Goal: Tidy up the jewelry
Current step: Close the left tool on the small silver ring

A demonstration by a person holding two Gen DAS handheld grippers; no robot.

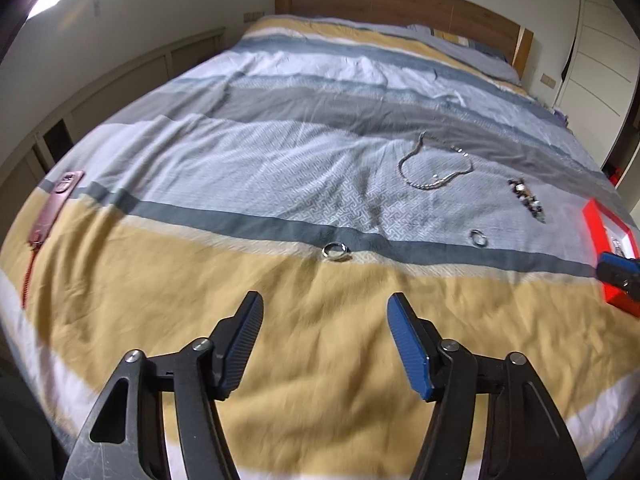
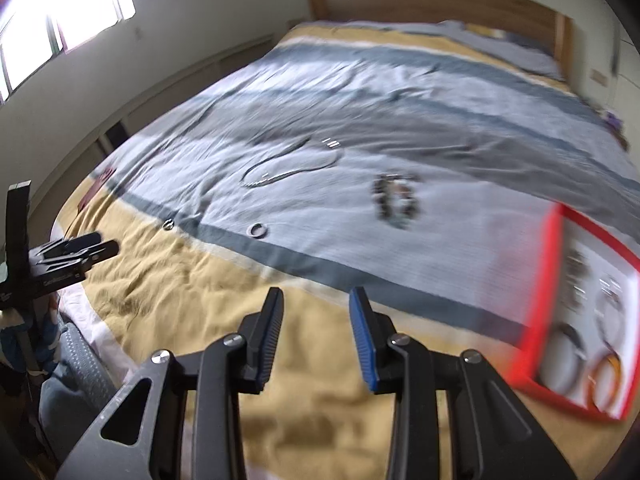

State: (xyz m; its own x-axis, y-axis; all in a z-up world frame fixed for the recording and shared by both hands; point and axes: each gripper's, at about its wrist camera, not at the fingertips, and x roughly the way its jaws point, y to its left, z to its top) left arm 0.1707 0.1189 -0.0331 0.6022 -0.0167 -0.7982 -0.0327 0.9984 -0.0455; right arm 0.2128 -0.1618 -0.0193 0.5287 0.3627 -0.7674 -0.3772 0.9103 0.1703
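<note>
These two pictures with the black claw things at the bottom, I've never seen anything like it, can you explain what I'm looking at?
The claws are handheld grippers, one in each of a person's hands, each with a camera looking along its two fingers. One picture is from the left gripper, the other from the right gripper. Both are open and hold nothing. They hover over a striped bedspread. On it lie two rings, a silver chain and a dark beaded bracelet. At the right sits a red-rimmed box already holding some jewelry, though that is blurred. A pink phone lies at the far left.
</note>
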